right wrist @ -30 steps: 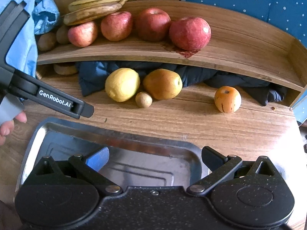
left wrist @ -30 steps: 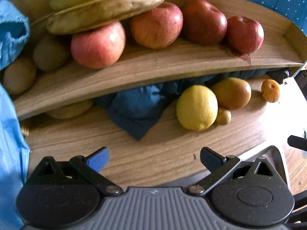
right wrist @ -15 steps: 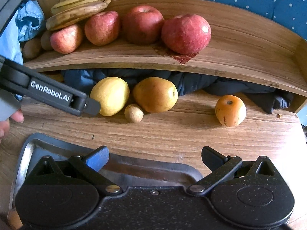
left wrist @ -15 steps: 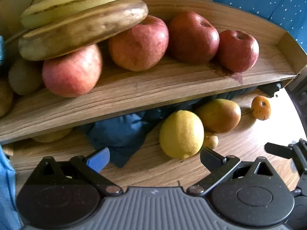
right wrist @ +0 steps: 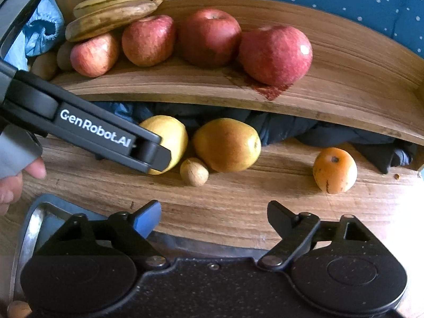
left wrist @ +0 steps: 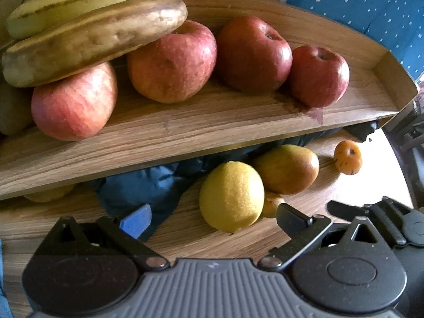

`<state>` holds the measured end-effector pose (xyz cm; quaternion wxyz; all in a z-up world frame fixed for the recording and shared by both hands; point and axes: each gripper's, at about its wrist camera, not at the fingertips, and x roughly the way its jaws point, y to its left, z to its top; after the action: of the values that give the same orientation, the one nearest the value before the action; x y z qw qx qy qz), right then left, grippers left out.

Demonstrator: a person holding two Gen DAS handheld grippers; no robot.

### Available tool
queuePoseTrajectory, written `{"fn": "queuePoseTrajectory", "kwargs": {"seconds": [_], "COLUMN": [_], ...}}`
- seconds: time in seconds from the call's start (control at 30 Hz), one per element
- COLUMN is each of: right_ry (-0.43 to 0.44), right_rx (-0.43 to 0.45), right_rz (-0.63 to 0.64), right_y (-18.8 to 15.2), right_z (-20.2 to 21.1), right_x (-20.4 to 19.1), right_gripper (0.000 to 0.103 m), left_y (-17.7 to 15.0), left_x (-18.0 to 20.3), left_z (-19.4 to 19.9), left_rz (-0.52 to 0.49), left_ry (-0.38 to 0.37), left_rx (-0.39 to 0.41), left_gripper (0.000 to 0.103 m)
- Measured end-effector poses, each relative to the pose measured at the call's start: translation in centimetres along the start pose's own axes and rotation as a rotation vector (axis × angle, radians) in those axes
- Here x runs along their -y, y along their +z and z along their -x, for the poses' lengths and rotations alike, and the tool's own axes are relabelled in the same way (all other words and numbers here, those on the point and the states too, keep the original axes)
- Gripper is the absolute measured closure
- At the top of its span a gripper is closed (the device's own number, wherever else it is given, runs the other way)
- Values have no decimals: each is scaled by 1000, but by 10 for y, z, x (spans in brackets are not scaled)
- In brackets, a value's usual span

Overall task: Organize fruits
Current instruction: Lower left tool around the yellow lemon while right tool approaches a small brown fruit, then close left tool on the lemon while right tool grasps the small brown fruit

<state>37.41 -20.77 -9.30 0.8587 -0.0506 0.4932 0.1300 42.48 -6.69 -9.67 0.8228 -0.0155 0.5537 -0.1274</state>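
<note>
1. The left tool is released, its two fingers spread wide with nothing between them; the lemon lies on the worktop just ahead of it, closer to its right finger.
2. The lemon's long axis runs roughly away from the left tool, its nippled end toward the tool.
3. Just beyond the lemon and to the tool's right lies a yellow-brown pear, long axis crosswise, touching or nearly touching the lemon. A walnut sits tucked between them on the near side.
4. Farther right, well apart from the pear, a small orange fruit stands with its dark stem end facing up and toward the tool.
5. The right tool is also released and grasps nothing. It hovers over the far rim of a metal tray, with the walnut ahead of it.
6. In the right wrist view, the left tool's finger reaches across the front of the lemon; I cannot tell whether it touches.
7. Above and beyond both tools, a wooden shelf carries four red apples in a row, with bananas lying crosswise on the leftmost ones.
8. Dark blue cloth is bunched under the shelf behind the lemon.
</note>
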Motion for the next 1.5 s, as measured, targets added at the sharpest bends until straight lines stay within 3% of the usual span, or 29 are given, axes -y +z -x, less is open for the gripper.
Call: {"fn": "queuePoseTrajectory", "kwargs": {"seconds": [0.33,0.5,0.6,0.93,1.17,1.5], "right_ry": [5,9,12,16,25,62], "right_rx": [2,-7,-11,-3,11,25], "right_rz": [13,12,13,25,31,42], "right_y": [4,4,5,15,18,11], "right_z": [-7,-15,-20,-30,-31,-21], "right_x": [-7,-9,-11,-17,-19,-19], "right_gripper": [32,45,47,58,75,76], "left_y": [4,4,4,6,5,-10], "left_x": [-2,-6,-8,-14,-17,-18], "left_z": [0,0,0,-2,0,9], "left_rz": [17,23,28,39,55,78], "left_ry": [-51,-68,-77,-105,-113,-90], "left_rx": [7,7,8,-2,-7,-20], "left_gripper": [15,29,35,41,44,44]}}
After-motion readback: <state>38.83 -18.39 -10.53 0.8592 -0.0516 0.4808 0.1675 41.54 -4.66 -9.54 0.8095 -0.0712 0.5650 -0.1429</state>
